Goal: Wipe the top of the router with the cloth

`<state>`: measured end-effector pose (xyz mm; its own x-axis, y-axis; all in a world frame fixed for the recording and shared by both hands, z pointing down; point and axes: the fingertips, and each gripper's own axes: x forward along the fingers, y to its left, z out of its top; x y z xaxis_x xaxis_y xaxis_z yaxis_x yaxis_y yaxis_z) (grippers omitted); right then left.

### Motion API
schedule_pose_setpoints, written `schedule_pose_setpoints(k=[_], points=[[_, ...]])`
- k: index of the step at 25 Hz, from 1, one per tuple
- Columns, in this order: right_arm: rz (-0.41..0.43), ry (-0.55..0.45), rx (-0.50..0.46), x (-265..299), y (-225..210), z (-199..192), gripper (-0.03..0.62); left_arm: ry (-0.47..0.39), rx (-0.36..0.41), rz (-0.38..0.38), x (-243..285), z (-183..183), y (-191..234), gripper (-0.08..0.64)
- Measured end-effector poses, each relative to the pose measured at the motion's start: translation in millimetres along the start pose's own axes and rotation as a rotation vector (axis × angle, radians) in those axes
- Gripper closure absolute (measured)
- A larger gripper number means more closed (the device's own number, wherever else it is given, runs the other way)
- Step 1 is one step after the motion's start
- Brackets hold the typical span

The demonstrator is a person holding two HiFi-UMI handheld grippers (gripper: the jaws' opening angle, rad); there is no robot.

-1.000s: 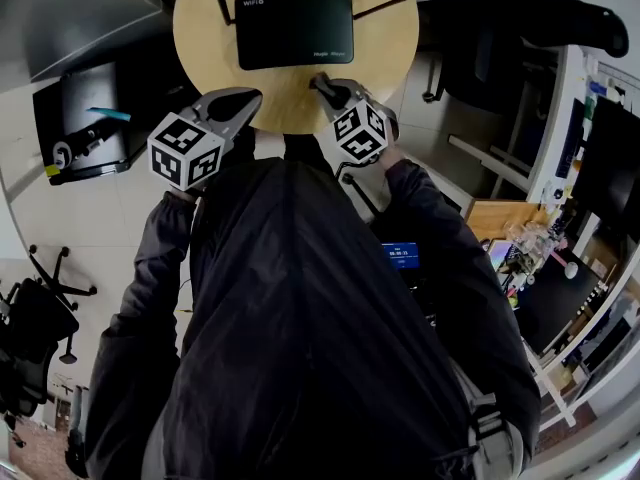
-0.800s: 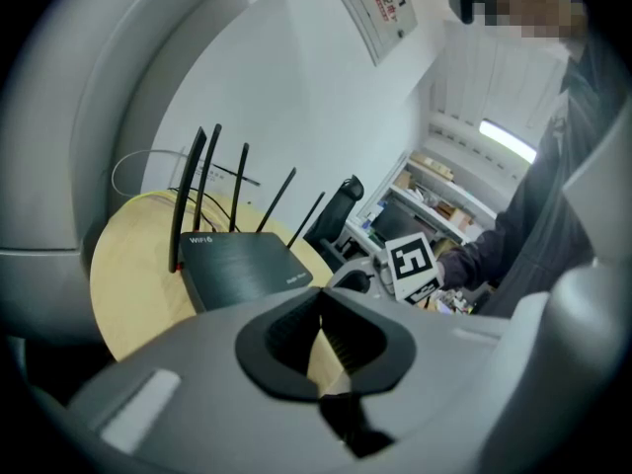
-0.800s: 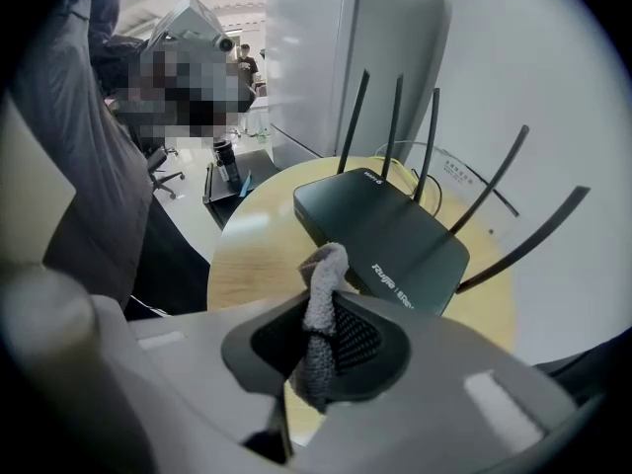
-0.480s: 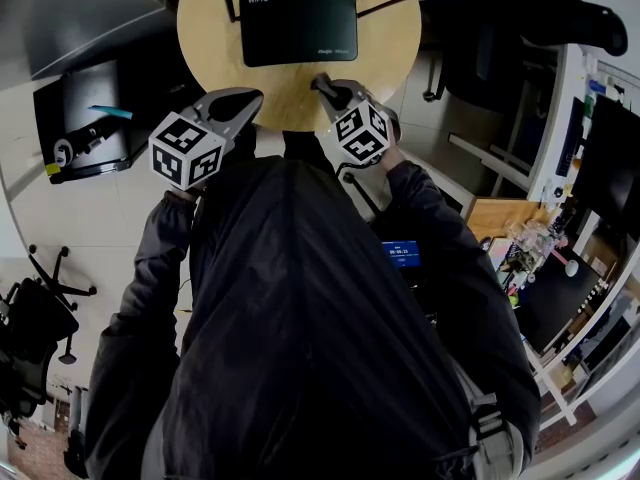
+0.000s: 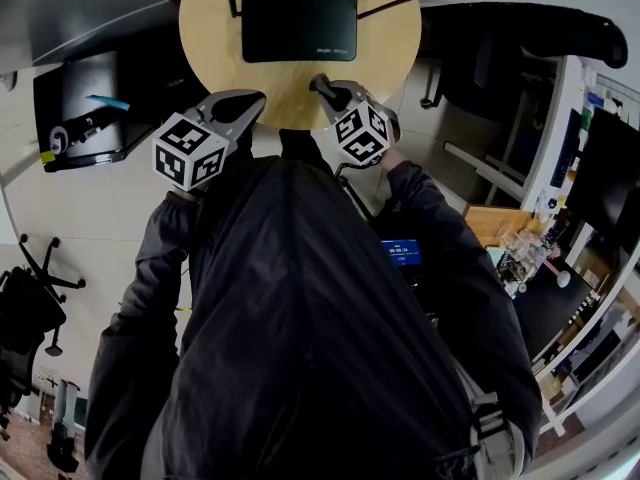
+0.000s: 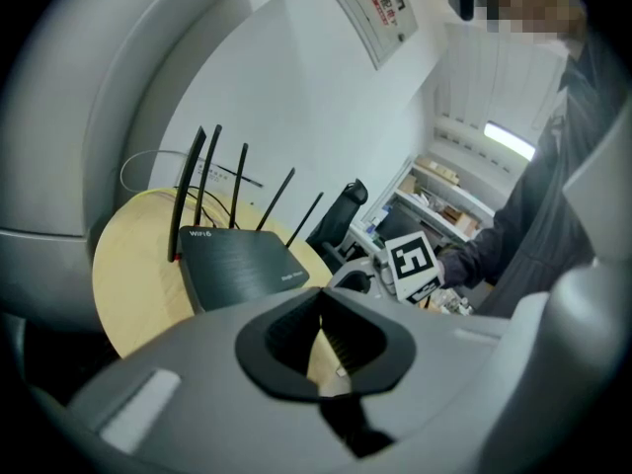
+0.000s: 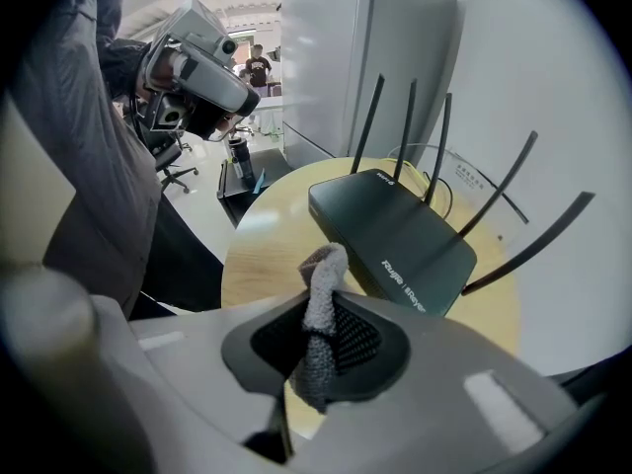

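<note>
A black router point(image 5: 298, 25) with several upright antennas lies flat on a round wooden table point(image 5: 210, 38). In the head view, both grippers hover at the table's near edge, short of the router. My right gripper point(image 5: 320, 85) is shut on a grey knitted cloth point(image 7: 322, 289), which sticks up between its jaws, with the router point(image 7: 390, 233) just beyond and to the right. My left gripper point(image 5: 252, 101) is to the router's near left. Its jaws meet at the tips with nothing in them, and the router point(image 6: 242, 263) lies ahead of it.
A white wall stands behind the table point(image 7: 262, 255). A black office chair point(image 5: 520, 28) is to the table's right and a low black stand point(image 5: 85, 98) to its left. Cluttered desks point(image 5: 560, 268) fill the right side. A person point(image 7: 259, 63) stands far off.
Almost nothing: the head view has shifted slightly, so table and router sit a little higher and to the right. Both grippers keep their places at the table's near edge.
</note>
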<state>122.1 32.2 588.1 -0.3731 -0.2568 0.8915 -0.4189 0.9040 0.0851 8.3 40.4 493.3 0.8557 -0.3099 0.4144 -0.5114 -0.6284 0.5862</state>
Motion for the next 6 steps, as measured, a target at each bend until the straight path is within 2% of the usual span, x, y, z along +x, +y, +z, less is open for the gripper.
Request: schedule_pose_setpoints(k=[6], points=[[0.006, -0.006, -0.018, -2.7, 0.1, 0.9, 0.561, -0.01, -0.008, 0.014, -1.5, -2.1, -4.3, 0.56]])
